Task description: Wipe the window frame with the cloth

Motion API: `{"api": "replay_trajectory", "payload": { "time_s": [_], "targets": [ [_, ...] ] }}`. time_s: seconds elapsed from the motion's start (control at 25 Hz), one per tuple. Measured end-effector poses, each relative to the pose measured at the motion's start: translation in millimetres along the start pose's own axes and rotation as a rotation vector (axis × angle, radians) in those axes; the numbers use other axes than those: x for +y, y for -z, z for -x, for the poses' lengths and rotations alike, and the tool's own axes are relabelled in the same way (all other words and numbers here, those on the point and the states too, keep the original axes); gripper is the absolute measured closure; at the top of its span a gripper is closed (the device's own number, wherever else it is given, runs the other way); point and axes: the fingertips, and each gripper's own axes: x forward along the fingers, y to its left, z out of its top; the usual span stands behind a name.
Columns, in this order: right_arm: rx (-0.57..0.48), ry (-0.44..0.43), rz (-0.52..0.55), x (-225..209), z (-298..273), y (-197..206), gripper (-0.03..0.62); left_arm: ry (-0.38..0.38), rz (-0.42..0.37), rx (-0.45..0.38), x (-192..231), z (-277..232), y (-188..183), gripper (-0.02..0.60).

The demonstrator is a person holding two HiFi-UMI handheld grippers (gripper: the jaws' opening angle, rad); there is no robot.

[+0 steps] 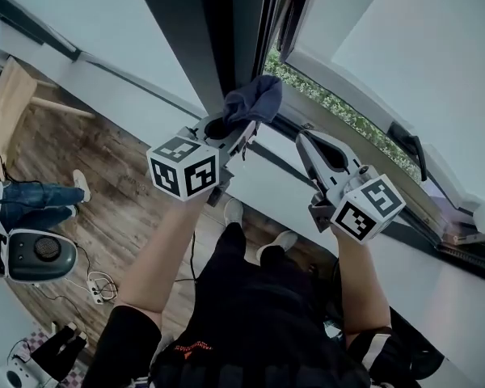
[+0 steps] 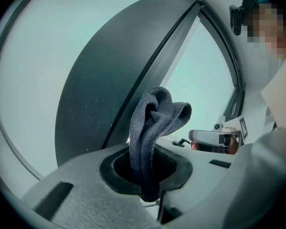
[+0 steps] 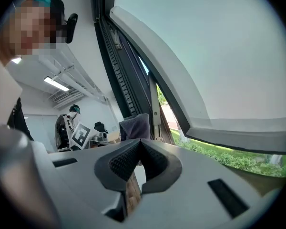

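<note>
Right gripper view alone shows right gripper [image 3: 140,146] closed and empty; head view shows left gripper [image 1: 238,129] pinching cloth [image 1: 255,101] at window frame [image 1: 217,32].

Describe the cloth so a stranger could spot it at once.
Find the broad dark grey window frame. In front of it, the left claw pinches a bunched dark blue-grey terry cloth, the only soft, crumpled thing among hard frames and glass.

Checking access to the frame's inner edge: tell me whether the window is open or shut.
Open. The window sash stands angled away from the dark window frame, and green grass shows through the gap between them.
</note>
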Motion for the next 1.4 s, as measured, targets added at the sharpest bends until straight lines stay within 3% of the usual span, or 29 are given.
{"api": "replay_trajectory", "payload": {
  "time_s": [0.92,1.28,1.4],
  "targets": [
    [0.072,0.073,-0.069,-32.4,12.4,54.4,0.592,-0.041,0.107,0.122,37.9,-16.0,84.4,0.529],
    [0.04,0.102,-0.073,-38.4,29.7,48.5,0.592,-0.013,0.104,0.134,27.2,-8.5,101.7,0.529],
    [0.024,0.119,-0.08,-42.9,38.6,45.4,0.592,0.028,0.103,0.107,15.9,-4.1,101.3,0.529]
  ]
}}
